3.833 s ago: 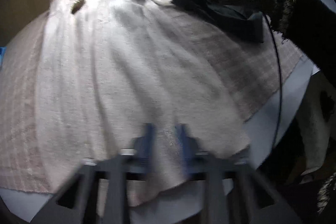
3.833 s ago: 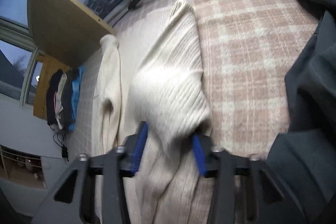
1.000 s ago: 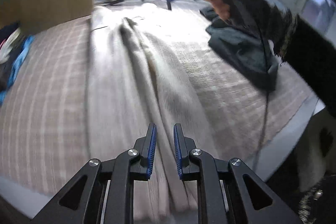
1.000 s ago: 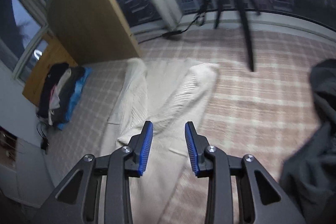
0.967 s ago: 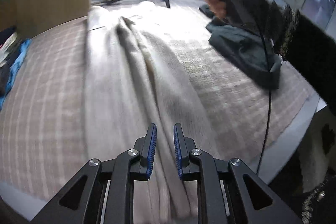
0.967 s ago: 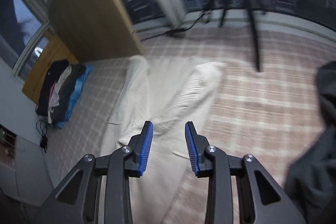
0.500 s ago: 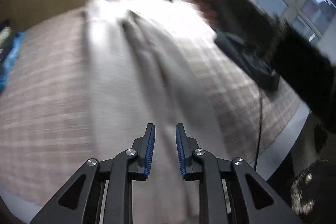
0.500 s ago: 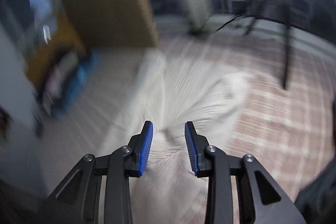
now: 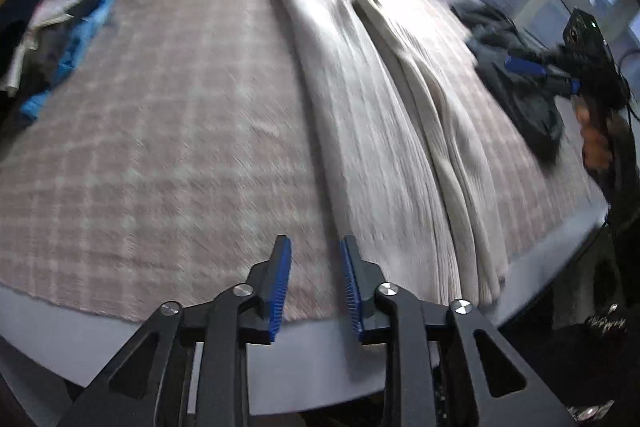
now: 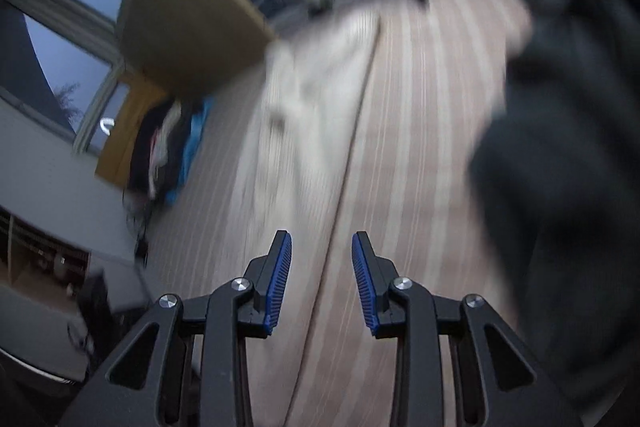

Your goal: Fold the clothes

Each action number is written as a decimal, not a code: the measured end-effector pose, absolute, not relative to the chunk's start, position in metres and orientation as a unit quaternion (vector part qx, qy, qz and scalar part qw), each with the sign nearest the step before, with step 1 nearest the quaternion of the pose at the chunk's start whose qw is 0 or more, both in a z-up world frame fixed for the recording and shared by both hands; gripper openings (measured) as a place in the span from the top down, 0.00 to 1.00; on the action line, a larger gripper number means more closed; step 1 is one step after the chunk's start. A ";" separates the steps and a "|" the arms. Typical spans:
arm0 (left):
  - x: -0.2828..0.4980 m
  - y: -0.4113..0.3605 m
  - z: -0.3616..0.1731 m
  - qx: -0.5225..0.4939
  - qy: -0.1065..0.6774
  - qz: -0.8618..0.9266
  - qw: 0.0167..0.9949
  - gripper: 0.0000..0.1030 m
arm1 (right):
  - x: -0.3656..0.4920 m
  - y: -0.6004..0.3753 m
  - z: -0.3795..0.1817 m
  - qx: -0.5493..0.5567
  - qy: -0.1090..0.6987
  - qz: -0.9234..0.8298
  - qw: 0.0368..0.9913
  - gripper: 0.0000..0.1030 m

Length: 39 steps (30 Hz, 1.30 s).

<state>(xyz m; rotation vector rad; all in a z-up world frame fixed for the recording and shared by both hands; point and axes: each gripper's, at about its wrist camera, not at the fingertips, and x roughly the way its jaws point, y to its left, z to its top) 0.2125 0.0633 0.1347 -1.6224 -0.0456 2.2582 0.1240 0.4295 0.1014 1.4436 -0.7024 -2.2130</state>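
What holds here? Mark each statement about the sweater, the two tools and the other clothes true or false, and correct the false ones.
1. The left tool grips the cream sweater. False: its jaws have just been opening and nothing is between them.
2. The sweater lies stretched out on the checked cover. True.
3. The right tool holds the dark garment. False: its jaws stand apart and empty; the garment lies to its right.
4. A pile of clothes lies at the far left of the left wrist view. True.
5. The sweater is folded into a neat square. False: it is long, with lengthwise folds.
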 end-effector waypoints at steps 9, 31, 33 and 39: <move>0.228 0.075 0.105 -0.600 -0.015 0.746 0.289 0.60 | 0.233 0.344 0.059 0.561 -0.250 -0.772 0.166 0.68; 0.244 0.041 0.110 -0.574 -0.084 0.757 0.302 0.60 | 0.248 0.309 0.065 0.561 -0.215 -0.790 0.122 0.59; 0.245 0.050 0.111 -0.568 -0.068 0.759 0.311 0.68 | 0.248 0.301 0.063 0.557 -0.224 -0.787 0.145 0.59; 0.240 0.043 0.122 -0.559 -0.067 0.754 0.339 0.90 | 0.243 0.282 0.064 0.557 -0.217 -0.782 0.175 0.85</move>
